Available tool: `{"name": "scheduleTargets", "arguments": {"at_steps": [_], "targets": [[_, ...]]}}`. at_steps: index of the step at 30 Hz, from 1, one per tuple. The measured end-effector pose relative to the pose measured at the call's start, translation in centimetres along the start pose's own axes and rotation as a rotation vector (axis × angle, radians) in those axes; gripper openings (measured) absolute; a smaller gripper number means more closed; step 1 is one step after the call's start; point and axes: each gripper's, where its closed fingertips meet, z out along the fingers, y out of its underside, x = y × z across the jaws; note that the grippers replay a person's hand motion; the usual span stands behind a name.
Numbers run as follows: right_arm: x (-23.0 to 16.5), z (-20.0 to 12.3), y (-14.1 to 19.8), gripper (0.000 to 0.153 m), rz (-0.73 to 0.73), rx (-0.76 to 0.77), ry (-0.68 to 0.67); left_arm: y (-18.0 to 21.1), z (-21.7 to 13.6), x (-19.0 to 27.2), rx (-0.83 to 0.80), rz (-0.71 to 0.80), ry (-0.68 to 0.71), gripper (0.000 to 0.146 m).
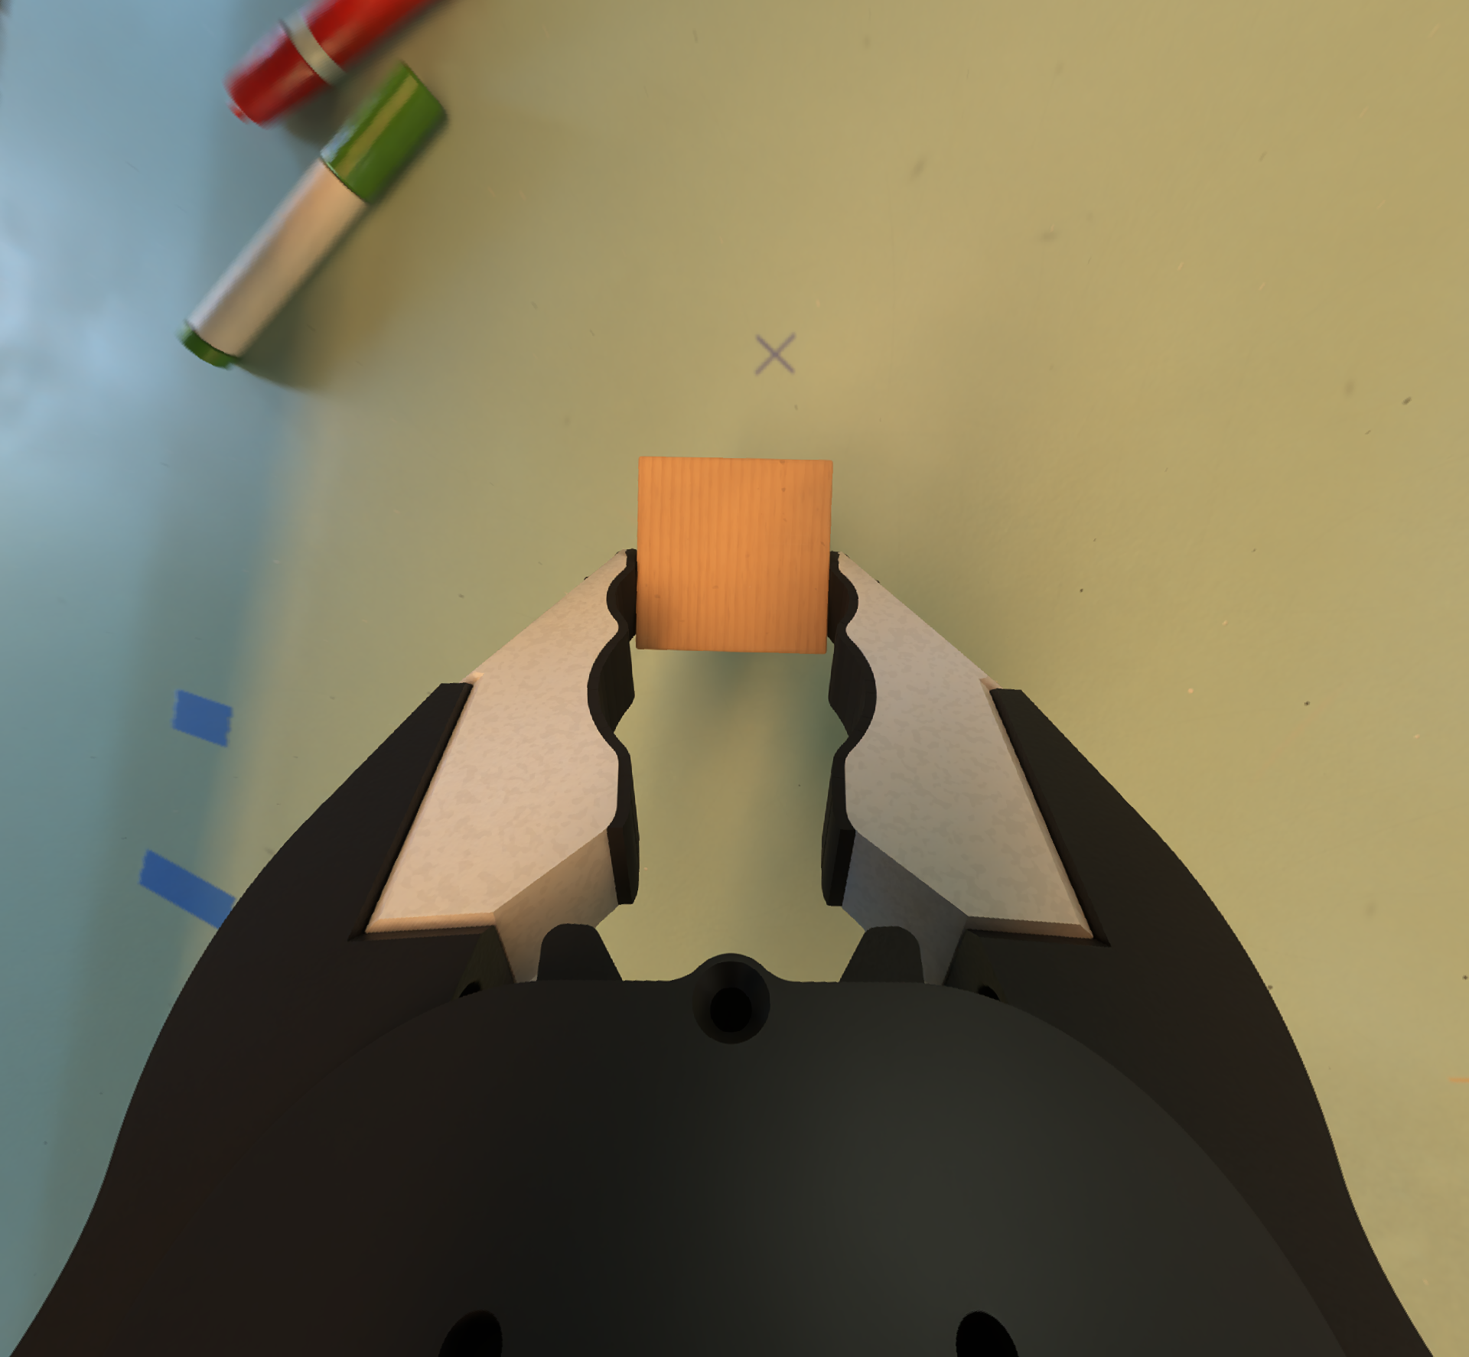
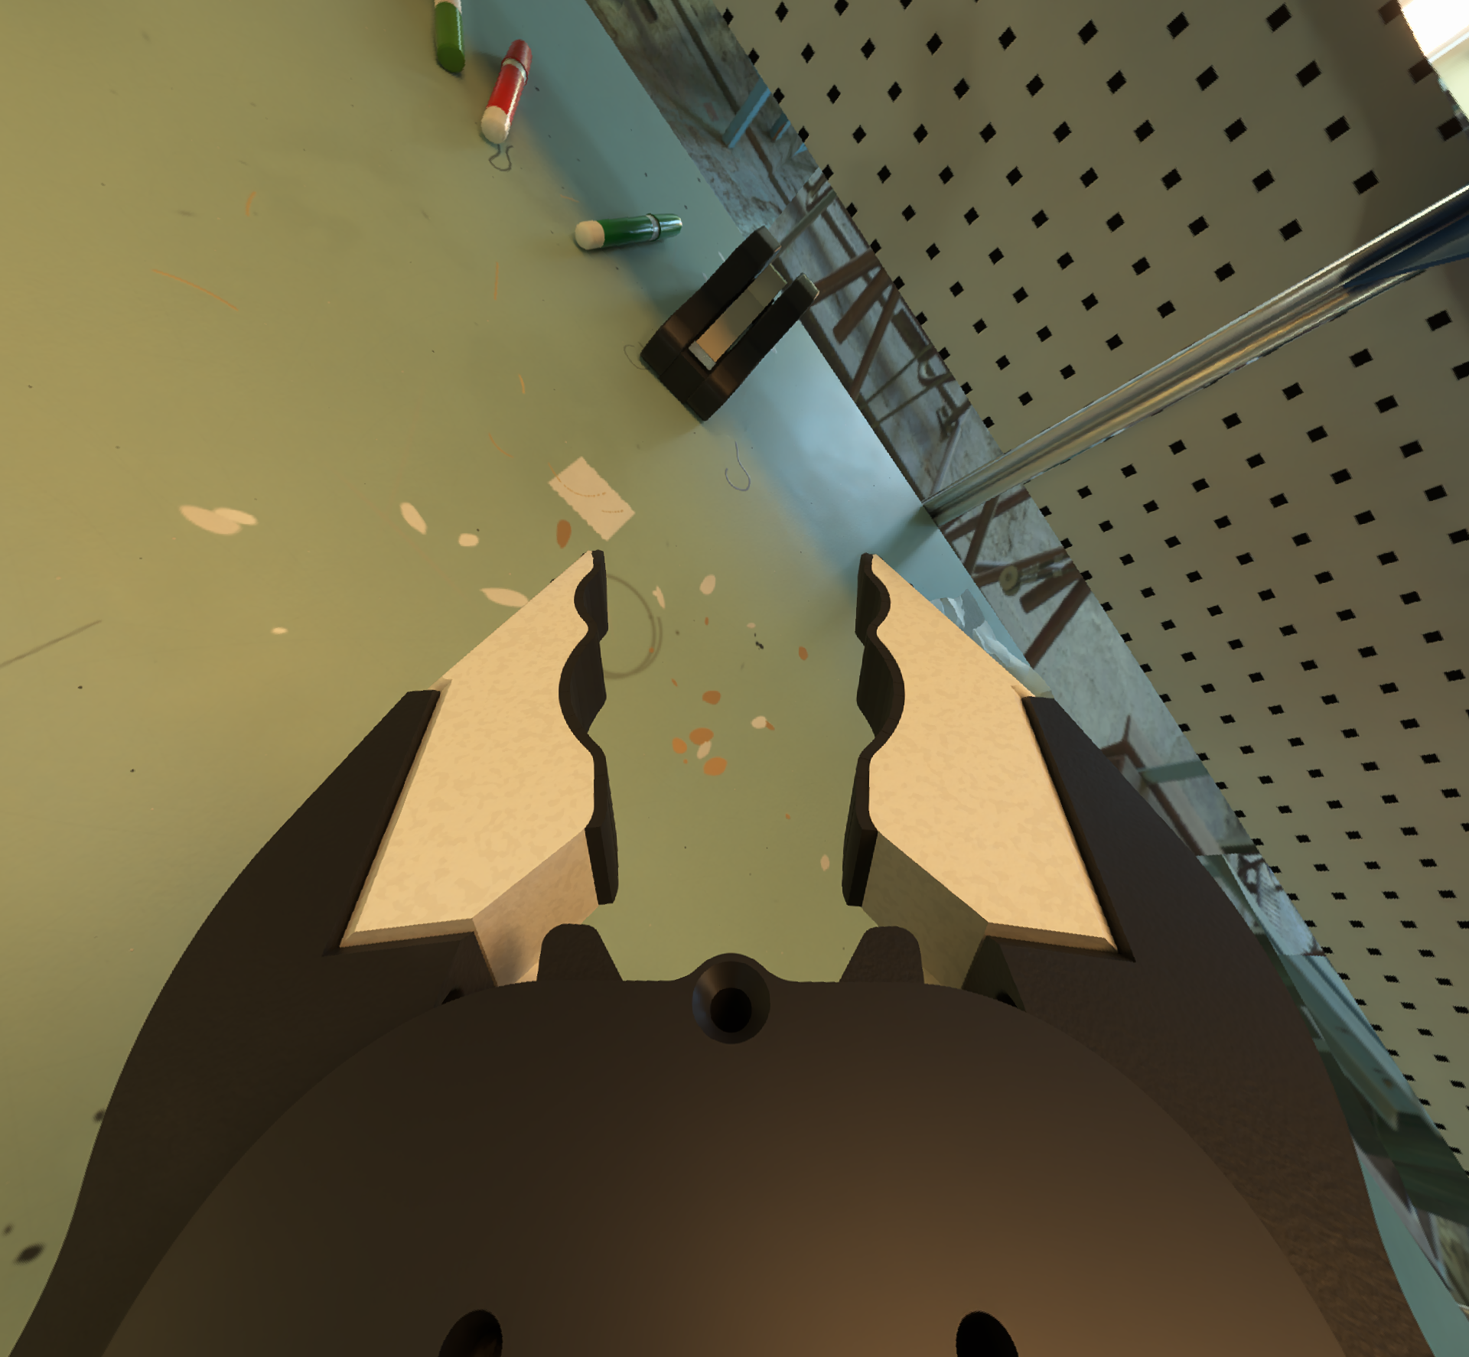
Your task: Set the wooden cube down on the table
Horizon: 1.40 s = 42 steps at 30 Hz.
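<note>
Your left claw (image 1: pixel 733 564) is clenched on the wooden cube (image 1: pixel 733 554), pinched only at its fingertips so the block juts ahead over the green table (image 1: pixel 1113 286), ready to lower, while your right claw (image 2: pixel 730 564) hangs released and empty.

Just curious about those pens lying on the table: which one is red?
The red pen lies farthest from the tongs holding the wooden cube. Its body is red; the pen beside it is white with green ends.
</note>
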Motion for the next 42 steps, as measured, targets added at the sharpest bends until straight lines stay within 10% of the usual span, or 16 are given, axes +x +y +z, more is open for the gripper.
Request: {"name": "scheduleTargets", "arguments": {"at_steps": [10,17,31,38,42], "targets": [[0.8,-1.2,-0.2,0.063,0.010,0.025,0.042,-12.7,-8.1,4.6,0.407,0.120,-0.130,0.047],[1.0,-2.0,-0.1,0.063,0.013,0.019,0.060,-21.6,3.1,16.7,0.298,0.223,0.129,0.047],[0.5,-1.3,0.8,0.063,0.006,-0.027,0.015,-23.2,13.6,21.6,0.085,0.339,0.196,0.047],[0.3,-1.0,1.0,0.063,0.000,-0.041,0.004,-23.2,12.9,21.3,0.097,0.289,0.214,0.055],[0.6,-1.3,1.1,0.063,0.008,-0.027,0.015,-24.4,6.3,18.9,0.230,0.231,0.161,0.055]]}}
